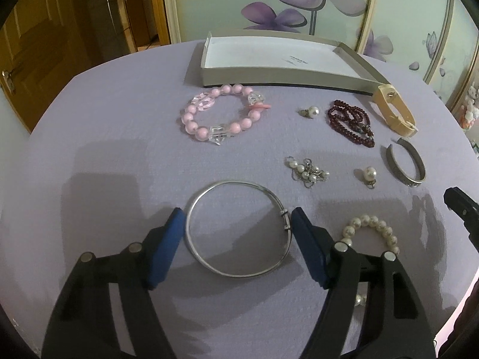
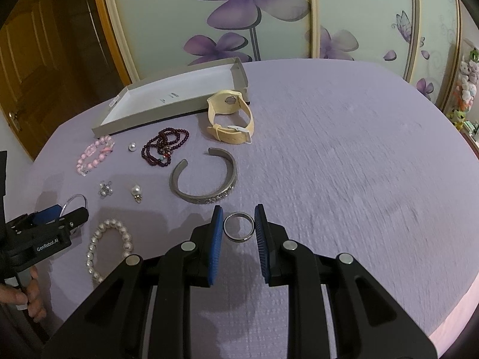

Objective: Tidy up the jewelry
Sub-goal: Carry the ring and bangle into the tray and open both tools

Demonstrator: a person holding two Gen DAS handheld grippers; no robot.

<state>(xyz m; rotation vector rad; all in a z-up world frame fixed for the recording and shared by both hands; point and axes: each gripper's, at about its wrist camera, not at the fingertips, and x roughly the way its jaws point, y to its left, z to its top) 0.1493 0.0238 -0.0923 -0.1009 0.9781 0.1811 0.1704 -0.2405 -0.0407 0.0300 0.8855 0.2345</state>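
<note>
Partly hidden behind the left gripper (image 1: 236, 233), spread around the silver bangle (image 1: 238, 229), lay the pearl bracelet (image 1: 371, 230); the right gripper (image 2: 238, 227) gaped around a ring (image 2: 238, 226).

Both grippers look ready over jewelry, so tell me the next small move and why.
Probably close the right gripper on the ring: its open fingers already flank it on the cloth. The left gripper likewise straddles the bangle, and the box sits empty.
</note>
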